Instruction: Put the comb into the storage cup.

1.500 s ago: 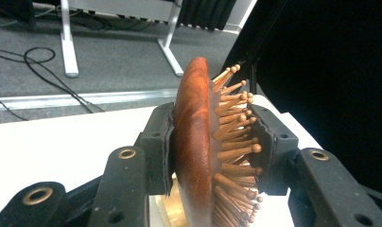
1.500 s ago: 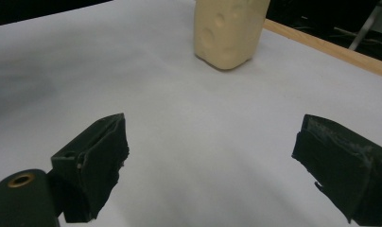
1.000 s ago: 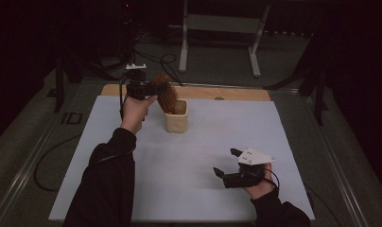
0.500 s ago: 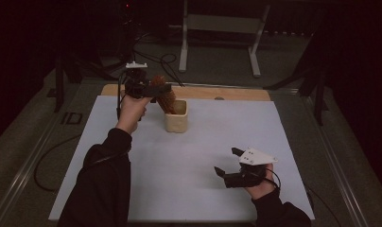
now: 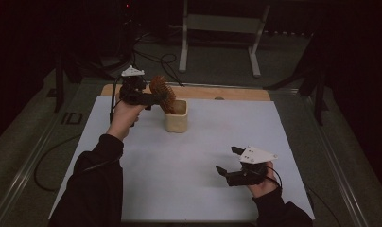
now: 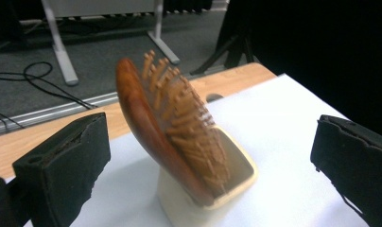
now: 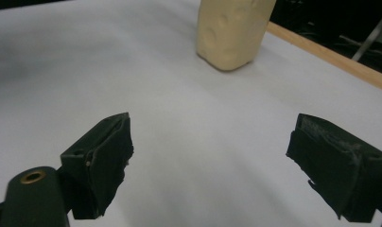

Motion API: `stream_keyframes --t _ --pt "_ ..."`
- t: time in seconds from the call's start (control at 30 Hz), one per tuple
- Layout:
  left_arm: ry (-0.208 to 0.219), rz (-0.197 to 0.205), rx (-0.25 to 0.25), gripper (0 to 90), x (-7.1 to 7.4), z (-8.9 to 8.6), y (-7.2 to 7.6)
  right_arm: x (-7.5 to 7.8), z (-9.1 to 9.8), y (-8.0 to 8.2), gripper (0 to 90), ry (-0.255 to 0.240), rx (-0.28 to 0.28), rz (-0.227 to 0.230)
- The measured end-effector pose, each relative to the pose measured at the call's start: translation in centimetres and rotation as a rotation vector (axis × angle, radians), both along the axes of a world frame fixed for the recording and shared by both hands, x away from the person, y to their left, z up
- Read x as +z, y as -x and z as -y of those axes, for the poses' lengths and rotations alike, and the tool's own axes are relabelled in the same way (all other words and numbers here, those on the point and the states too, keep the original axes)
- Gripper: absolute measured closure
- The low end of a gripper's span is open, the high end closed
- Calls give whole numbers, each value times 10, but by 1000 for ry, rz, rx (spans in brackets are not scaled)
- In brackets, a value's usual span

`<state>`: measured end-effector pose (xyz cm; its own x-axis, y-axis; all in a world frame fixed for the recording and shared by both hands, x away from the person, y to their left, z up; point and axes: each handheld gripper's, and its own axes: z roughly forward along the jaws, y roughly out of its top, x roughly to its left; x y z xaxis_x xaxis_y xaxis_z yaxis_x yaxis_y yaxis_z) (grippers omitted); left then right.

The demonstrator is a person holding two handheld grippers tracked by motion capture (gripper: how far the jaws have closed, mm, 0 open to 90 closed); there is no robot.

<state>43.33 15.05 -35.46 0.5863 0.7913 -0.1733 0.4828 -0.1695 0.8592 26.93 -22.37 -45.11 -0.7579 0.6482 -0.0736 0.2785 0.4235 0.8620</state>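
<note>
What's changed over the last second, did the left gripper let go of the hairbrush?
Yes. The left gripper has backed off toward the left; its jaws now stand open and apart from the wooden hairbrush, which stands tilted in the cream cup. The cup and the open right gripper stayed put.

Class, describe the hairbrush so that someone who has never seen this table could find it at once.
Start at the white table cover and look toward its far edge, where a cream cup stands. The wooden hairbrush leans in that cup, handle down. It is the one reddish-brown thing there, its face studded with pegs.
</note>
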Motion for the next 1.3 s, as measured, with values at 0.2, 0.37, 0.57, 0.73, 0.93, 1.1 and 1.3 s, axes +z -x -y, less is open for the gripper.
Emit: stream_keyframes --t 0.2,0.37,0.57,0.73,0.93,1.1,1.3 --pt "-4 36 -36 0 -3 -7 13 -4 4 -1 93 -23 -52 -31" --pt "-10 56 -71 0 -7 -13 24 -7 4 1 92 -17 -67 -27" --pt "-40 62 -115 0 -14 -21 37 -9 1 6 92 -6 -45 -6" --pt "-49 62 -146 0 -20 -28 49 -11 3 8 92 -8 -53 -2" --pt "-60 73 -175 0 -30 -34 65 -13 5 10 92 -14 -50 -6" --pt "-58 72 -194 0 -39 -41 79 -14 4 11 92 -14 -50 0" --pt "-80 78 -197 0 -50 -48 94 -16 2 11 92 -20 -46 -6"
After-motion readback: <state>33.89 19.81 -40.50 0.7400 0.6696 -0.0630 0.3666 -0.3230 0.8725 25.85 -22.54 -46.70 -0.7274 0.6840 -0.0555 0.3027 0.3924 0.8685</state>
